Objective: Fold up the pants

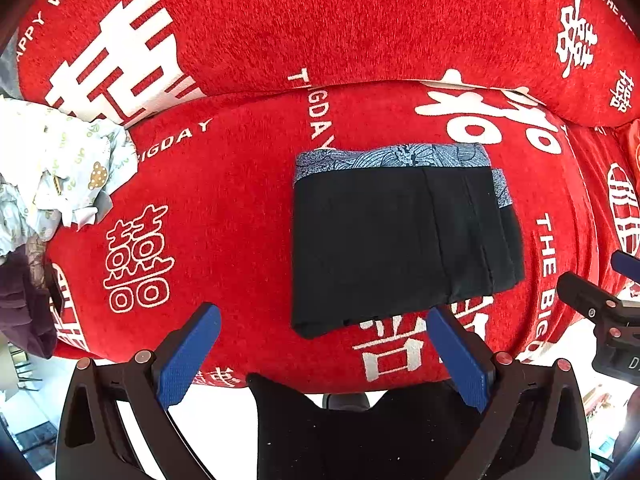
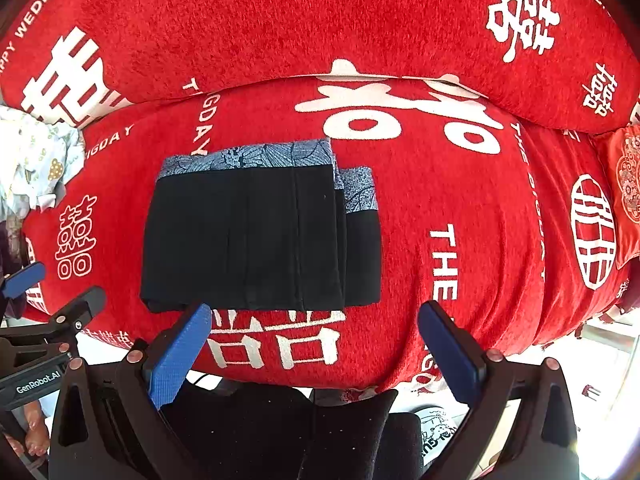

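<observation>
The pants [image 1: 394, 240] are black with a blue patterned waistband, folded into a compact rectangle with one layer stepping out along one side. They lie flat on a red cover [image 1: 240, 200] printed with white characters, waistband toward the far edge. The left claw [image 1: 324, 324] is spread wide and holds nothing; the pants lie just ahead of its fingertips. The right claw [image 2: 316, 320] is likewise spread and empty, with the pants ahead and toward its left finger
</observation>
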Action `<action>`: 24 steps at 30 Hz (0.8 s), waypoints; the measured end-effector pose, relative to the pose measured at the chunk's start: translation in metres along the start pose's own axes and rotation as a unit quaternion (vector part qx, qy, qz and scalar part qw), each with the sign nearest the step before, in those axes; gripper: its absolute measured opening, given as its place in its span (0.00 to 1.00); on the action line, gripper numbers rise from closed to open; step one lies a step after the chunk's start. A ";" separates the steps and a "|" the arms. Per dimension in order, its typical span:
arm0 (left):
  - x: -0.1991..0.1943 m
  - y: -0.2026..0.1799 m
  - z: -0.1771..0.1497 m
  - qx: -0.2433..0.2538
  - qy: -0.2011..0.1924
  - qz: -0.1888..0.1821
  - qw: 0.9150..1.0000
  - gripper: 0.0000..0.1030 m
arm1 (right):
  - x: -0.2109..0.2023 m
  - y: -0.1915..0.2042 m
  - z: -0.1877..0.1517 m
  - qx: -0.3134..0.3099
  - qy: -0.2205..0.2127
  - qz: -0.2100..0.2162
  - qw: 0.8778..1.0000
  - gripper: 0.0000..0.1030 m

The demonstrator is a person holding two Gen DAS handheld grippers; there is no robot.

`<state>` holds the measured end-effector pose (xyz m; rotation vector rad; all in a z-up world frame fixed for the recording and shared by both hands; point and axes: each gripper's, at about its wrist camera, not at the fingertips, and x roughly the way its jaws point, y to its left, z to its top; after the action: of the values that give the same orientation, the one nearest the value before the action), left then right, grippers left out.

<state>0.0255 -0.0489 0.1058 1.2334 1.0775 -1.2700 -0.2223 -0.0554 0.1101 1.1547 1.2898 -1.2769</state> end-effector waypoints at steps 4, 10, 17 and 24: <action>0.001 0.000 -0.002 -0.005 0.001 -0.002 1.000 1.00 | 0.000 0.000 -0.001 -0.001 0.001 -0.002 1.000 1.00; 0.000 0.000 -0.002 -0.007 -0.005 -0.001 1.000 1.00 | 0.001 0.002 -0.002 -0.004 0.001 -0.003 1.000 1.00; -0.001 0.001 -0.003 -0.013 -0.006 -0.002 1.000 1.00 | 0.000 0.004 -0.003 -0.009 0.000 -0.004 1.000 1.00; 0.000 0.000 -0.005 -0.011 -0.011 0.001 1.000 1.00 | 0.000 0.004 -0.004 -0.008 0.000 -0.003 1.000 1.00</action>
<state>0.0256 -0.0439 0.1057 1.2001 1.0710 -1.2644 -0.2183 -0.0514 0.1094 1.1413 1.3025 -1.2689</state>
